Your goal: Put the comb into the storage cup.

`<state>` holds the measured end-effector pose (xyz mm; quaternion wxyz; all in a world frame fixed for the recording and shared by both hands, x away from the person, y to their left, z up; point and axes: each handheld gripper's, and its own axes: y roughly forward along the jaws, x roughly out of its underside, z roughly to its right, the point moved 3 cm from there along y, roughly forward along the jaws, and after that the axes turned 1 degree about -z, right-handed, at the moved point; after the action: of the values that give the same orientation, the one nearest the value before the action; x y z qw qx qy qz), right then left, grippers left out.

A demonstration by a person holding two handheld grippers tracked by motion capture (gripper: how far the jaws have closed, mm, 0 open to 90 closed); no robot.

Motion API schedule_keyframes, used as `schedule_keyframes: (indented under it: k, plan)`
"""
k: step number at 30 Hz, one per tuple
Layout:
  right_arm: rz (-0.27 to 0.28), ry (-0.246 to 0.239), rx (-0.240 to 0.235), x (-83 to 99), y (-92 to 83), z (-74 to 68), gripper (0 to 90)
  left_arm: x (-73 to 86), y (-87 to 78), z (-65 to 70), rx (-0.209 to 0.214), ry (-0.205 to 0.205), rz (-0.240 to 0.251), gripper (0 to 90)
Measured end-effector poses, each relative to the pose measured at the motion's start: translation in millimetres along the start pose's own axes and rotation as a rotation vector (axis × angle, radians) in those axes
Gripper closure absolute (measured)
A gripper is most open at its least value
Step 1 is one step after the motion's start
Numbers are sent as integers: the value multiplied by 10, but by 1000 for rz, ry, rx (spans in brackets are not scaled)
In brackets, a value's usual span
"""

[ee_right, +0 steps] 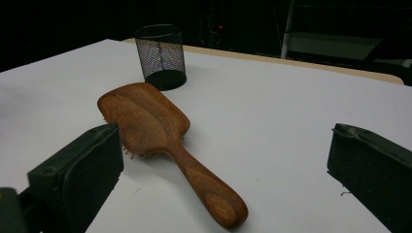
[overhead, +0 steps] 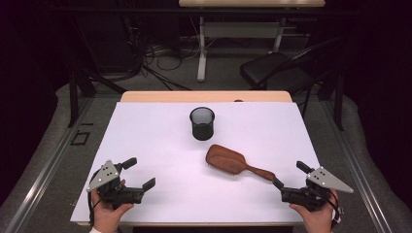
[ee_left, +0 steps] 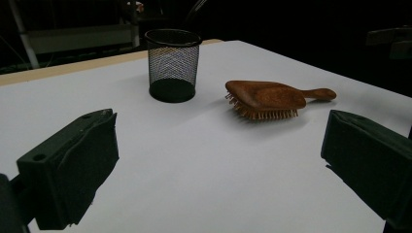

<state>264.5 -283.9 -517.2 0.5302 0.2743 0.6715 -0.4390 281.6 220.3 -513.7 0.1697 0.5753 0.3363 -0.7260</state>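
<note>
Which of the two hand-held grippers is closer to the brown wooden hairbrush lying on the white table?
The right gripper. It sits just past the handle end of the brown wooden hairbrush, jaws open. The left gripper is well off to the brush's left, near the table's front edge.

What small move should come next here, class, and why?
Probably ease the right hand-held gripper forward so its open jaws straddle the handle of the wooden hairbrush. The handle end points at that gripper and lies nearest to it, bristles down on the white table, while the mesh cup stands empty beyond.
</note>
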Motion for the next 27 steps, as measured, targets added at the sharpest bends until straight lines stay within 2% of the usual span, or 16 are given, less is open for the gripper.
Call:
schedule_keyframes:
  k: [4,5,13,16,25,27]
  plan:
    - [-19,-7,0,19,19,-16,0,-6,-6,3,1,-3,5,1]
    - [-23,-25,5,21,13,-24,0,-5,-8,6,2,-2,6,1]
    - [-26,-27,2,2,20,-44,0,18,15,11,8,-12,-7,1]
    - [-39,-24,-15,-2,43,-60,0,28,15,16,17,-4,-23,1]
    - [-73,-63,-41,-8,64,-135,0,17,8,58,11,-8,-18,1]
    - [-84,-58,-40,-4,71,-143,0,20,9,60,11,-11,-19,1]
